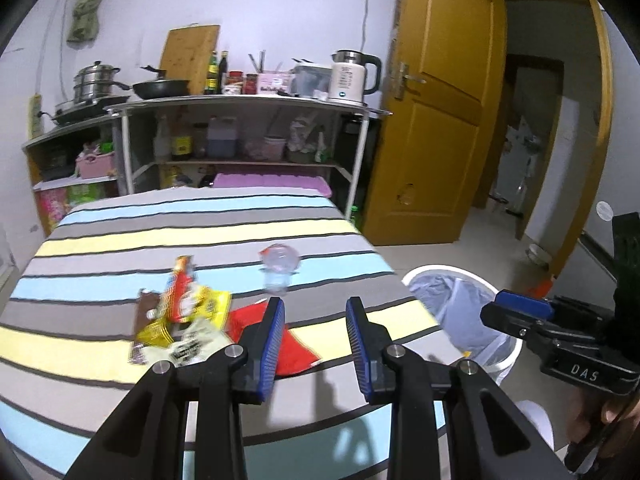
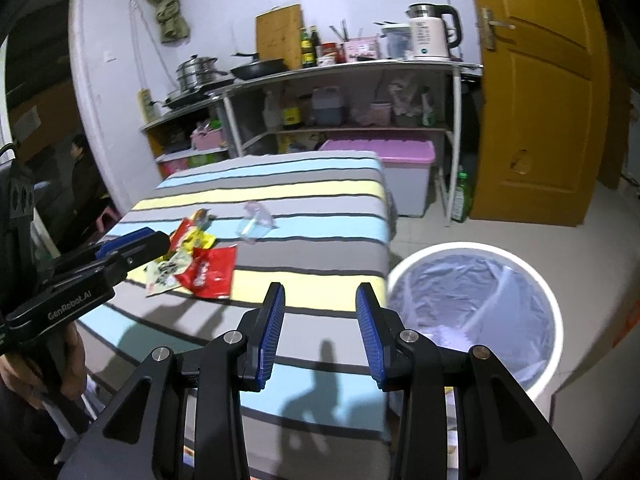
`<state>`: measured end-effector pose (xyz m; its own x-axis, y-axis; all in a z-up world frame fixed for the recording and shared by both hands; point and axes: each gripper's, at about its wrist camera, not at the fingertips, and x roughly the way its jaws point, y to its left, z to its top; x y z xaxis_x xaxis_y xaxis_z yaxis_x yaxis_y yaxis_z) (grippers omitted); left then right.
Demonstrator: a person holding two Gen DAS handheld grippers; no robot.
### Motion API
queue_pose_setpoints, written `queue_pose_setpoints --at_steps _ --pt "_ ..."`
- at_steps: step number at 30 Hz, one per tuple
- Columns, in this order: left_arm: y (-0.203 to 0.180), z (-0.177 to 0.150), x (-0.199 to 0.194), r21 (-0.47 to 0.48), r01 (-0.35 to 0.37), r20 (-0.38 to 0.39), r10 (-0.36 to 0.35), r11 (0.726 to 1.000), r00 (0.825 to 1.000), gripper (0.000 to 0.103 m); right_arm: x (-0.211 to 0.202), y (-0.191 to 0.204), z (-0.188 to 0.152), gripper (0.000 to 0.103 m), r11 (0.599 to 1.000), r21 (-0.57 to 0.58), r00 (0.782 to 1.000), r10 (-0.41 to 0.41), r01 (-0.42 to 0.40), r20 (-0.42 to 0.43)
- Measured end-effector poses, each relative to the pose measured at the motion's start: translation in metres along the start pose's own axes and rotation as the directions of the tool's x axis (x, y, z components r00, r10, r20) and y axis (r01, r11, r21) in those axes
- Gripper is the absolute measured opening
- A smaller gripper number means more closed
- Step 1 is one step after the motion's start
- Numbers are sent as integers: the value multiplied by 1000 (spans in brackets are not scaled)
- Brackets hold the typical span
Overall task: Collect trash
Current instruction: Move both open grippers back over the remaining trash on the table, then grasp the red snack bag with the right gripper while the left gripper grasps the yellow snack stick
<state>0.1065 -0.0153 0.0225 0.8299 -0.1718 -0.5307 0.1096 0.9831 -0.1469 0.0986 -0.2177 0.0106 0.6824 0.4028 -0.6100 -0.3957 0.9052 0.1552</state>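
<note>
Both the left gripper (image 1: 314, 308) and right gripper (image 2: 320, 294) hang wide apart and empty above the striped table (image 1: 100, 236), where several wrappers (image 1: 180, 320) and one clear cup (image 1: 280, 268) lie beside one lined bin (image 2: 472, 312)

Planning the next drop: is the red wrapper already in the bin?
No, the red wrapper lies on the striped table beside the other wrappers, while the lined bin stands on the floor.

A striped bedsheet (image 1: 192, 240) is covering the bed, a cluttered kitchen shelf (image 1: 248, 100) is standing against the white wall (image 1: 280, 8), and a yellow door (image 1: 436, 100) is hanging open.
</note>
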Motion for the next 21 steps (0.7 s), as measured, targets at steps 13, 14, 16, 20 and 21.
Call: queue_pose_setpoints --at_steps 13,14,16,20,21 --pt "72 -18 -21 -81 -130 -35 127 988 991 31 31 55 5 38 992 -97 995 82 -87 -47" --pt "74 -20 -22 -86 -139 -36 136 987 990 31 33 59 5 38 990 -103 995 89 -94 -51" --pt "83 -22 -23 -100 -152 -37 149 983 988 31 37 67 6 38 987 -118 993 102 -109 -59" --pt "93 -22 -27 -116 -168 -31 166 979 986 31 48 80 11 38 981 -135 989 131 -140 -72" --pt "95 -22 -27 -119 -171 -28 169 978 985 31 51 83 12 38 979 -137 987 138 -148 -76"
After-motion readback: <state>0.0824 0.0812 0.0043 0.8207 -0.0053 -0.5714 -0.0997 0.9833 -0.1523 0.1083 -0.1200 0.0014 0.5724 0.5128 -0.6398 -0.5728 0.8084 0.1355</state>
